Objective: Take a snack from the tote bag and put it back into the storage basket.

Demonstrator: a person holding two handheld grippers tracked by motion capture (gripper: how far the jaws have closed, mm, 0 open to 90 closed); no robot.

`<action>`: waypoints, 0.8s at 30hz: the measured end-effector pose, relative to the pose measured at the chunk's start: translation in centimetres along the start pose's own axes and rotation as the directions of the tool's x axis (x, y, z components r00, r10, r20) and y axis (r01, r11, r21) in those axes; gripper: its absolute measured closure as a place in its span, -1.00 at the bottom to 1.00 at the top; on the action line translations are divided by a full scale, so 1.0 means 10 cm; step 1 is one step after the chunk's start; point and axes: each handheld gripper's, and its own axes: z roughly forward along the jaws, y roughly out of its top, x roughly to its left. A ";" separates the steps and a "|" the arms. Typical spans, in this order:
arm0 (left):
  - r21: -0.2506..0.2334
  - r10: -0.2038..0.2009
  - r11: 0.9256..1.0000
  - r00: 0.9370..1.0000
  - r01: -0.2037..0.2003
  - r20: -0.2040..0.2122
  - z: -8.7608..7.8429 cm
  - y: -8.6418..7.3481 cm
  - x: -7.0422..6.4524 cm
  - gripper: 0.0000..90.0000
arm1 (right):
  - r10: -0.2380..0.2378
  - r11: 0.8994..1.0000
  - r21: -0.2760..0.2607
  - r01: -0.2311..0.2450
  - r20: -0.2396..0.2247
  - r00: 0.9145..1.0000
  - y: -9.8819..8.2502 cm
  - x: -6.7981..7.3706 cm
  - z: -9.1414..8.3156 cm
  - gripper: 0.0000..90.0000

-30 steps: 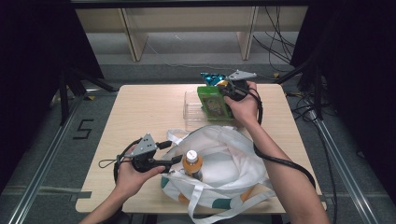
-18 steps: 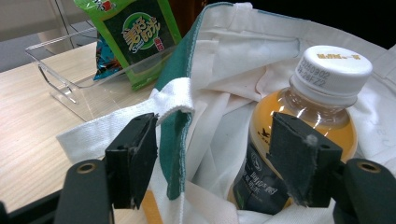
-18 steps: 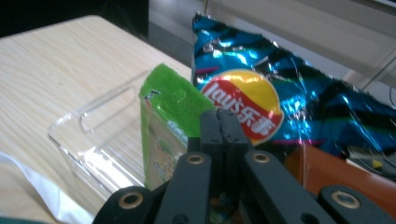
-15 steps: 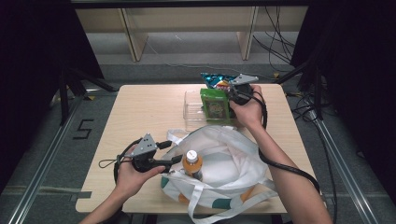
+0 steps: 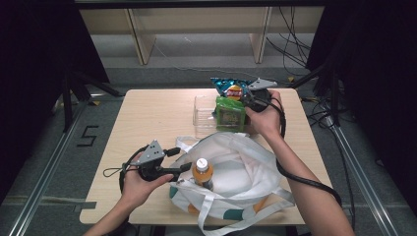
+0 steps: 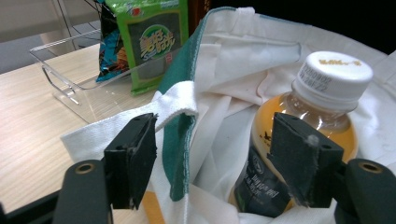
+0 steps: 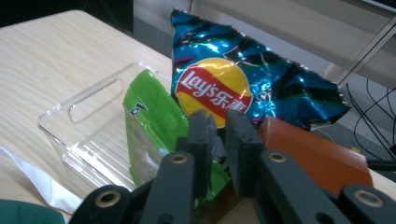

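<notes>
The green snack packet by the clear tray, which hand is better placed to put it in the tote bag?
Right. The right gripper already has the green snack packet between its jaws; the left gripper is busy spreading the tote bag open.

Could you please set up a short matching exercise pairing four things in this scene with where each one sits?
Things:
1. bottle
2. green packet
3. blue chip bag
4. left gripper

Places:
A. at the bag's near-left rim
B. far table edge, behind the clear bin
C. upright inside the white tote bag
D. standing in the clear bin

Pairs: 1-C, 2-D, 3-B, 4-A
</notes>
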 end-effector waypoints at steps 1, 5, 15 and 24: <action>-0.003 -0.003 1.000 1.000 0.003 -0.002 0.00 0.00 0.00 -0.32 | 0.010 1.000 -0.005 -0.010 0.005 1.000 0.00 -0.01 -0.02 0.76; -0.008 -0.004 1.000 1.000 0.004 -0.003 -0.01 0.01 0.00 -0.33 | 0.033 0.998 -0.046 -0.034 -0.009 0.999 0.00 -0.04 -0.07 0.67; -0.024 -0.003 1.000 1.000 0.003 -0.007 -0.03 0.02 -0.01 -0.35 | 0.096 0.989 -0.103 -0.105 -0.082 0.992 0.02 -0.09 -0.22 0.49; -0.039 -0.012 0.999 1.000 0.012 -0.007 -0.03 0.02 0.01 -0.36 | 0.136 0.981 -0.120 -0.151 -0.124 0.983 -0.04 -0.13 -0.37 0.34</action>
